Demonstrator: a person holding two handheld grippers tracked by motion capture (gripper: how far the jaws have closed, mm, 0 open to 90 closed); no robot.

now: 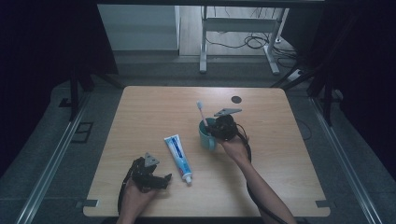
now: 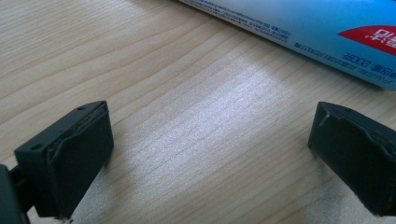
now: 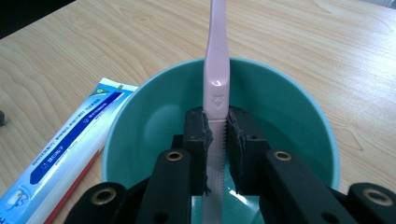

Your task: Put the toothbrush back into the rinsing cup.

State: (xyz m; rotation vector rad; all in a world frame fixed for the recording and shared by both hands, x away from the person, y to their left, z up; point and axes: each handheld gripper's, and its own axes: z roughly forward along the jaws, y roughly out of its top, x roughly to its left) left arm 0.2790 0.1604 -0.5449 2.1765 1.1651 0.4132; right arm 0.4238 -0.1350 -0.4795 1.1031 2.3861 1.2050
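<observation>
The pink toothbrush [image 3: 215, 70] stands clamped in my right gripper [image 3: 218, 140] inside the teal cup [image 3: 299, 112] (placing step, I judge), needing release next, while my left gripper [image 2: 210, 154] rests open beside the toothpaste tube [image 1: 179, 155].

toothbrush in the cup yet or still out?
In: the toothbrush, clamped by the right tool, has its handle down inside the teal cup.

toothbrush [image 1: 201, 113] in cup [image 1: 205, 138], toothpaste tube [image 1: 179, 152] left of cup, on table [image 1: 154, 105]
</observation>
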